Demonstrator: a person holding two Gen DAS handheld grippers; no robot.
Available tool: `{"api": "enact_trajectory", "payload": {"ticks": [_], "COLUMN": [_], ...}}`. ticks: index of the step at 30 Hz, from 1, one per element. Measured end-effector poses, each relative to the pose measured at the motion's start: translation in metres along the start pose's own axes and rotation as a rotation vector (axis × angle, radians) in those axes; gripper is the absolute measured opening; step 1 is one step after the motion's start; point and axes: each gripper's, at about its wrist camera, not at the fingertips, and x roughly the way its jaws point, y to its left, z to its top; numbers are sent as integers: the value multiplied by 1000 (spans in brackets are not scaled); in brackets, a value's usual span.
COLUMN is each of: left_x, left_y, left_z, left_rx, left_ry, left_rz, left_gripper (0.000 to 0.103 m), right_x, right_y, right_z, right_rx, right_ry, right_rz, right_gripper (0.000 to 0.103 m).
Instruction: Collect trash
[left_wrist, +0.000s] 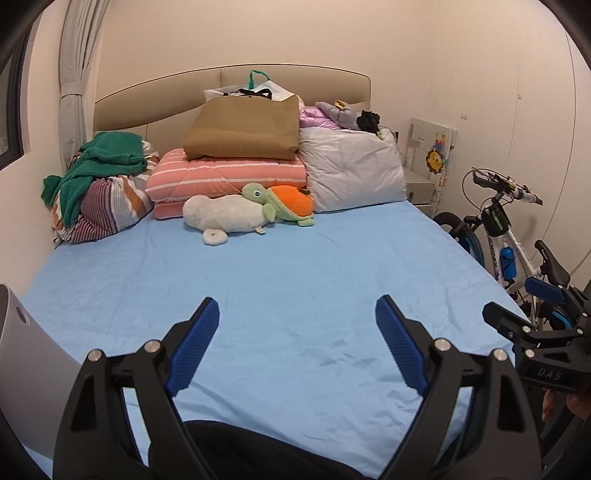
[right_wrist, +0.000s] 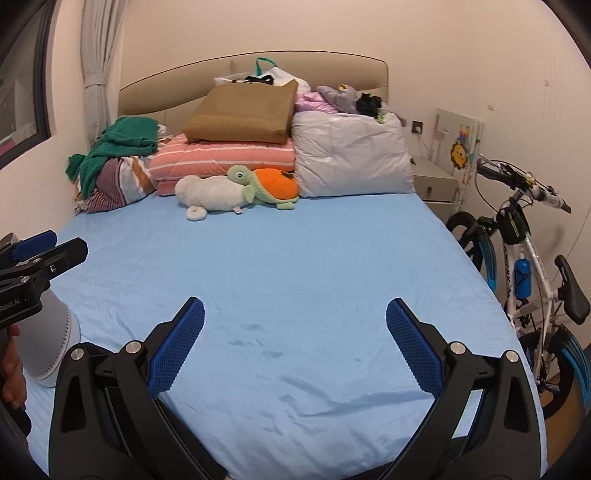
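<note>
The left gripper (left_wrist: 297, 314) and the right gripper (right_wrist: 295, 317) are hovering side by side over the blue bedsheet (right_wrist: 295, 258), both with fingers spread wide and holding nothing. Far ahead of them, a brown paper bag (left_wrist: 245, 123) is lying on folded bedding. I cannot tell which item is trash.

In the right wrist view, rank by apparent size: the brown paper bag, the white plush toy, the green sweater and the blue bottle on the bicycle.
1. brown paper bag
2. green sweater
3. white plush toy, close to the sweater, so that order is unsure
4. blue bottle, clearly smallest
</note>
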Motion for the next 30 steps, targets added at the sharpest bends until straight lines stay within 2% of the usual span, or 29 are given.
{"api": "enact_trajectory", "payload": {"ticks": [5,10,17,30], "left_x": [7,11,7,-3], "left_y": [-28,-53,-75,-81], "left_z": [1,2,0,-7], "left_rx": [30,65,91,97], "left_ry": [13,21,15,3], "left_rz": [-47,-91,-120,-94], "left_gripper": [87,87,87,87], "right_x": [-9,-18,-27,-33], "right_y": [-26,-46,-60,-64], "right_z": [-9,-18,-24,-27], "right_rx": [49,89,137,148], "right_ry": [-12,-11,-11,-14], "right_rz": [-93,-132,-139,-139], "right_gripper": [95,95,95,95]}}
